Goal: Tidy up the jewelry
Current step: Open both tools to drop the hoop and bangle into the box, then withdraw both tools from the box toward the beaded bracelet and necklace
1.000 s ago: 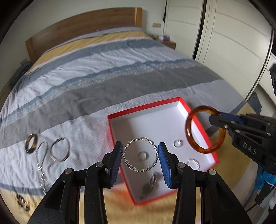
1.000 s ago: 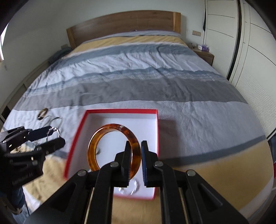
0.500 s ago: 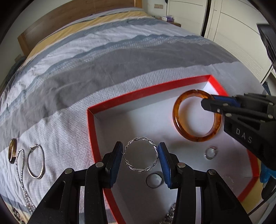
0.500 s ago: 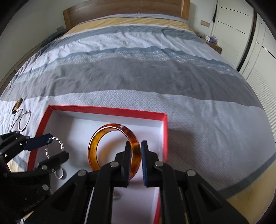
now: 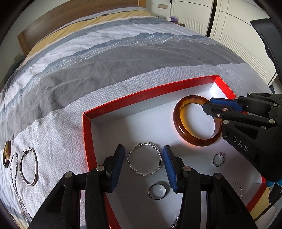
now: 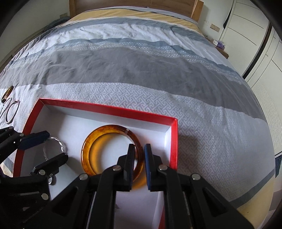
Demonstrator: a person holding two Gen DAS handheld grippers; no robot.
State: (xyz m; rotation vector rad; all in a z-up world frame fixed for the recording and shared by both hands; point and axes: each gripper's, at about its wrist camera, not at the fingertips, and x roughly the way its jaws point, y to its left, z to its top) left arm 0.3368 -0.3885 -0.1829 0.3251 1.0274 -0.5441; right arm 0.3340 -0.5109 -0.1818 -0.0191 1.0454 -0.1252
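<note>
Cataloguing, largest first:
Bed (image 5: 123, 58): striped duvet in grey, white, blue and yellow; wooden headboard (image 6: 130, 3) at the far end.
Red box (image 5: 87, 141): shallow, white inside, lying on the duvet's patterned band.
Right gripper (image 6: 138, 164): jaws narrow, closed on the amber bangle's rim, over the box's far right corner.
Left gripper (image 5: 143, 163): jaws wide, one each side of the twisted silver bangle; whether the pads touch it cannot be told.
Amber bangle (image 5: 183, 130): tilted, low over the box floor.
Twisted silver bangle (image 5: 159, 161): inside the box, near its left wall.
Loose on the duvet, left of the box: plain silver bangle (image 5: 35, 176), chain (image 5: 15, 173), small amber band (image 5: 6, 153).
Rings in the box: dark ring (image 5: 157, 192); silver ring (image 5: 218, 159).
</note>
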